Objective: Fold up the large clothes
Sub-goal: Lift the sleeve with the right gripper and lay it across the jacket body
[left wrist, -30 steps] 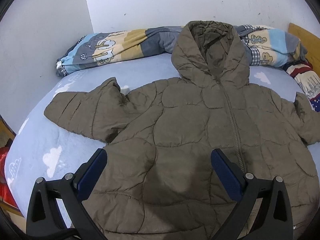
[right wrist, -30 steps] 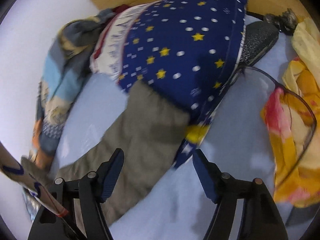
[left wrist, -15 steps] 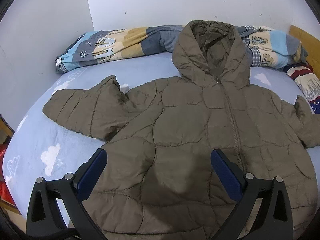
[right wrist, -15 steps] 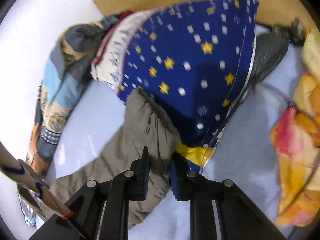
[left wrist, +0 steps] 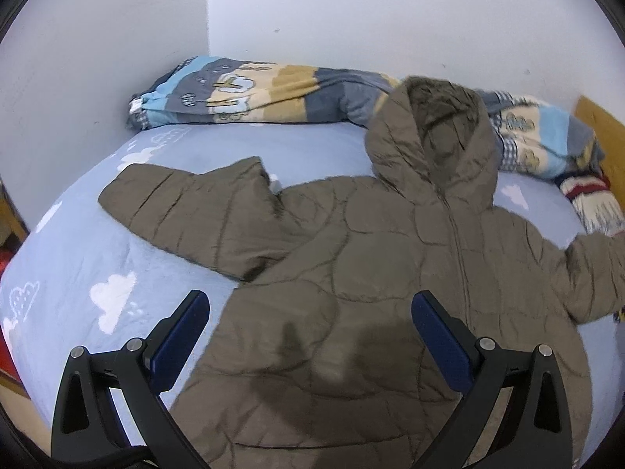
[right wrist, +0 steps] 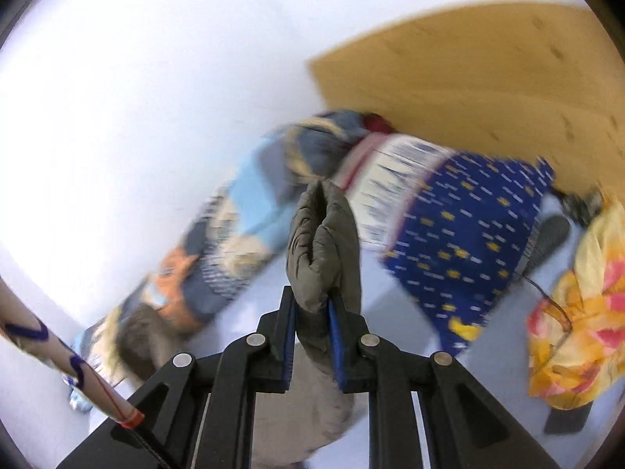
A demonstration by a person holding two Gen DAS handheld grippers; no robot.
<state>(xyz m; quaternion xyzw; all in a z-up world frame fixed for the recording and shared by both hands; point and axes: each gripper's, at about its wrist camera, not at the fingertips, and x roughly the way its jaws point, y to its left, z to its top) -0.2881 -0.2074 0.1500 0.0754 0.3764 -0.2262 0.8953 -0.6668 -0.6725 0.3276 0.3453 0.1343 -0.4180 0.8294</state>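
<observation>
Jacket [left wrist: 351, 273], a brown quilted hooded one, lies face up and spread across the blue cloud-print bed [left wrist: 78, 273], its hem toward the near edge, its hood [left wrist: 433, 136] reaching the patterned duvet [left wrist: 250, 93] rolled along the far edge against the wall. Nearest in the left wrist view, the left gripper [left wrist: 310, 336] hangs above the hem with its jaws spread wide and nothing between them; it touches no cloth, and the view beneath it is much as it was a second ago. The change is on the other side: the right gripper [right wrist: 310, 324], which a second ago hovered wide over the sleeve lying flat by the star-print blue pillow [right wrist: 468, 242], has just been closing and now pinches the sleeve cuff [right wrist: 322, 250] between its pads, the cloth bunched and standing up out of the jaws. The whole right view has swung and blurred, so the cuff looks lifted clear of the bed, and in the left view that sleeve [left wrist: 593, 269] at the right edge of the bed now rises instead of lying flat. Farther off sit the yellow floral cloth [right wrist: 578, 312] and the wooden headboard [right wrist: 488, 66]. I judge the first fold is under way: that sleeve is ready to be carried across the chest, while the other sleeve [left wrist: 187, 215] is still spread toward the bed's left edge
</observation>
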